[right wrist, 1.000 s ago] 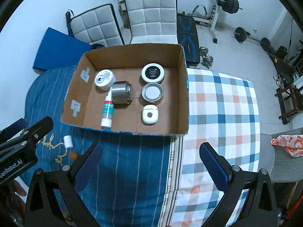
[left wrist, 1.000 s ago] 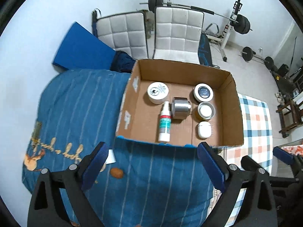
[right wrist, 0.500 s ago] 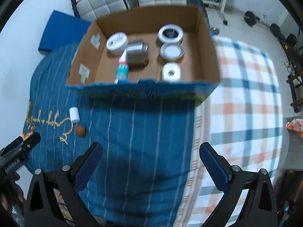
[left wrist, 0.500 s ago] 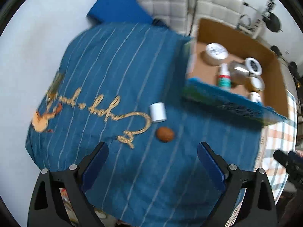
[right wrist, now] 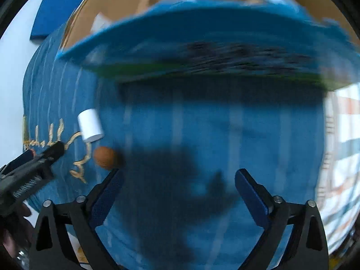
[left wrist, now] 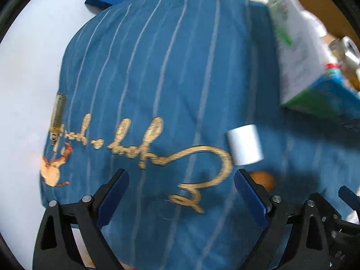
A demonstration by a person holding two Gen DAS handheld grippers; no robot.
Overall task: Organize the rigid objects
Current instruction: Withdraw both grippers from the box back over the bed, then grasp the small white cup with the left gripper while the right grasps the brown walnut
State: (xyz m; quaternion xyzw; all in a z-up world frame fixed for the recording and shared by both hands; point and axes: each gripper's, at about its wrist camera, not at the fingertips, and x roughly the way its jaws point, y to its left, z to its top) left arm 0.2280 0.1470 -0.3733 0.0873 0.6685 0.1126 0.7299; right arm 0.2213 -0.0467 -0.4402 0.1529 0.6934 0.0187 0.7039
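Your left gripper (left wrist: 181,189) and right gripper (right wrist: 178,186): both agape, empty, right just narrowing. White cylinder (left wrist: 244,144) beside brown ball (left wrist: 263,180) on blue cloth (left wrist: 157,67).

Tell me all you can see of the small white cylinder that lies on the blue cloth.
The white cylinder is short, plain and smooth, perhaps plastic, with no label visible. It lies on its side on the blue striped cloth, beside the gold embroidered lettering. A small brown rounded object rests just beside it, in front of the cardboard box. Neither gripper touches it.
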